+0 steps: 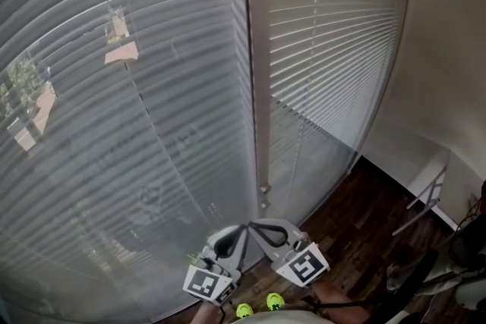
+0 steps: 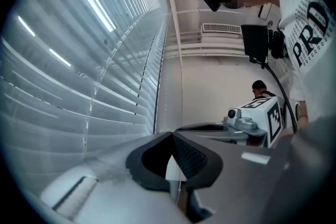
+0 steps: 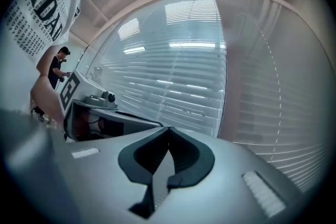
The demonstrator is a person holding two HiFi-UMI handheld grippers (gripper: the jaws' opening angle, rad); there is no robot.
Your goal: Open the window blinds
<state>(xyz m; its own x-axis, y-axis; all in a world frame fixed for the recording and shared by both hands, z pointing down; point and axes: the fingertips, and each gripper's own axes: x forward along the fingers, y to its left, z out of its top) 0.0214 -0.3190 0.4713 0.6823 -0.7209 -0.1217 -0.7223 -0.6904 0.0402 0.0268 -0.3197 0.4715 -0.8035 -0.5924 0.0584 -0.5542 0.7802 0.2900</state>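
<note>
Two closed slatted blinds cover the windows, the left blind (image 1: 114, 125) and the right blind (image 1: 334, 49), with a pale upright frame post (image 1: 260, 87) between them. A thin cord with small end pieces (image 1: 264, 193) hangs along that post. My left gripper (image 1: 241, 228) and right gripper (image 1: 254, 226) meet tip to tip just below those end pieces, close to the slats. In the left gripper view the left gripper (image 2: 171, 135) has its tips together; a pale strip shows behind them that I cannot identify. The right gripper (image 3: 168, 128) is shut with nothing in it.
Dark wood floor (image 1: 357, 201) runs along the foot of the windows. A white folded frame (image 1: 425, 201) leans on the white wall (image 1: 448, 49) at right, beside dark clutter (image 1: 463, 246). My neon shoes (image 1: 258, 306) are under the grippers. Another person (image 2: 260, 89) stands far behind.
</note>
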